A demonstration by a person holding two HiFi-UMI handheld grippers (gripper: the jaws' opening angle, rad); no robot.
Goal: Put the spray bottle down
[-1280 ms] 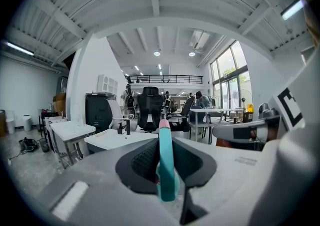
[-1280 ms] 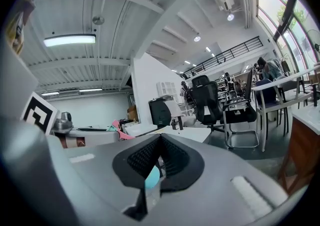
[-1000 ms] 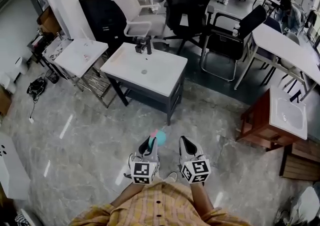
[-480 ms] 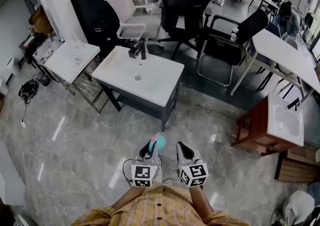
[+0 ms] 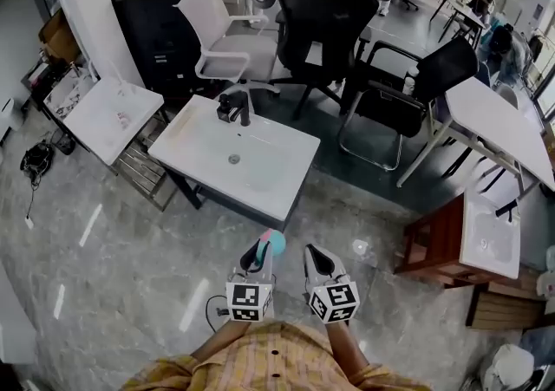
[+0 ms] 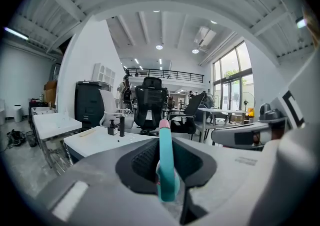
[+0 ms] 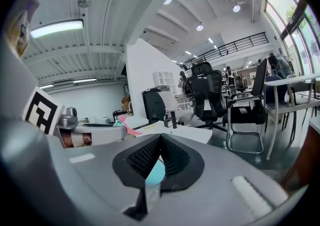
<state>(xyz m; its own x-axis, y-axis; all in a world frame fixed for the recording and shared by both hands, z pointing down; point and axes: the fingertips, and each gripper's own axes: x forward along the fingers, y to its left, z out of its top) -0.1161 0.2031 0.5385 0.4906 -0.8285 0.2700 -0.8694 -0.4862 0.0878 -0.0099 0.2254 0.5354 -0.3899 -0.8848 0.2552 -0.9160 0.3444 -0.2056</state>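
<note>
A spray bottle (image 5: 274, 242) with a teal head and a pink tip stands upright between the jaws of my left gripper (image 5: 263, 249), low in the head view. In the left gripper view the spray bottle (image 6: 165, 165) fills the gap, and the left gripper (image 6: 165, 150) is shut on it. Beside it, my right gripper (image 5: 312, 252) has its jaws drawn together. In the right gripper view a small teal and clear thing (image 7: 155, 174) sits between the pads of the right gripper (image 7: 159, 142); what it is I cannot tell. Both grippers hang over the grey floor, short of the white sink table (image 5: 264, 185).
A black faucet (image 5: 232, 107) stands at the sink table's far edge. Office chairs (image 5: 319, 16) crowd behind it. A smaller white table (image 5: 104, 112) is at the left, and a wooden stand with a basin (image 5: 486, 237) at the right. The floor (image 5: 121, 242) is grey stone.
The sink table and the chairs have slid down and nearer in the head view. Both grippers keep their stance side by side, and the spray bottle stays in the left one.
</note>
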